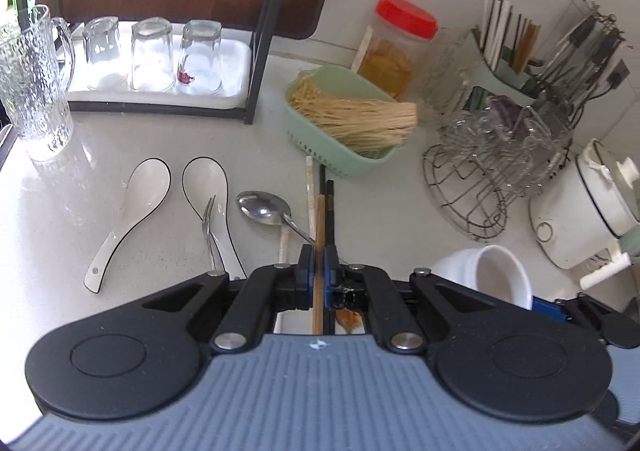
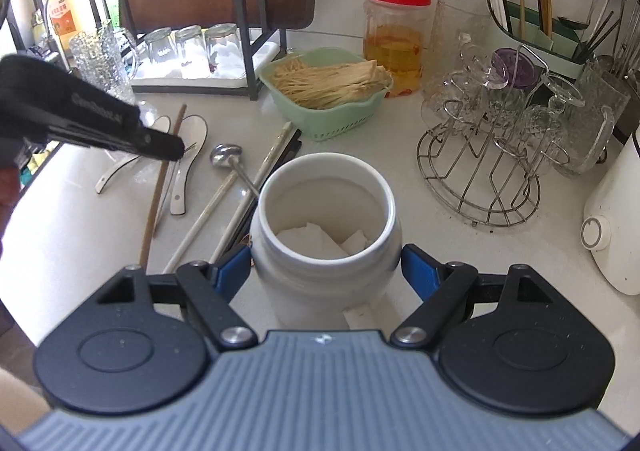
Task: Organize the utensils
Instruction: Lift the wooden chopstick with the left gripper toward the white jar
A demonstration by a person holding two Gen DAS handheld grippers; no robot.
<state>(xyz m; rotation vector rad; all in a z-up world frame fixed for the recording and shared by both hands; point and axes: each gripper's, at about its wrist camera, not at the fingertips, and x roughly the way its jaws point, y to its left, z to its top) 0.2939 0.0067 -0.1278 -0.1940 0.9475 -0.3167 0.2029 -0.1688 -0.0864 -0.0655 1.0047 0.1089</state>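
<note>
My left gripper [image 1: 319, 265] is shut on a brown wooden chopstick [image 1: 319, 219], which hangs above the counter; the right wrist view shows this left gripper [image 2: 176, 149] holding the chopstick [image 2: 158, 195] at a slant. Below it lie two white ceramic spoons [image 1: 138, 199], a small fork [image 1: 210, 223], a metal spoon [image 1: 262, 207], a white chopstick [image 1: 309, 187] and black chopsticks [image 1: 329, 207]. My right gripper [image 2: 326, 265] is shut on a white ceramic jar [image 2: 326, 207], one blue pad on each side. The jar [image 1: 496, 275] is tilted, with white paper inside.
A green basket [image 1: 340, 161] of thin sticks sits behind the utensils. Beside it are a red-lidded jar [image 1: 404, 19], a wire rack of glasses [image 1: 476, 195] and a chopstick holder [image 2: 532, 37]. A glass pitcher [image 1: 32, 91] and a tray of upturned glasses [image 1: 236, 55] are at left. A white appliance [image 1: 580, 211] is at right.
</note>
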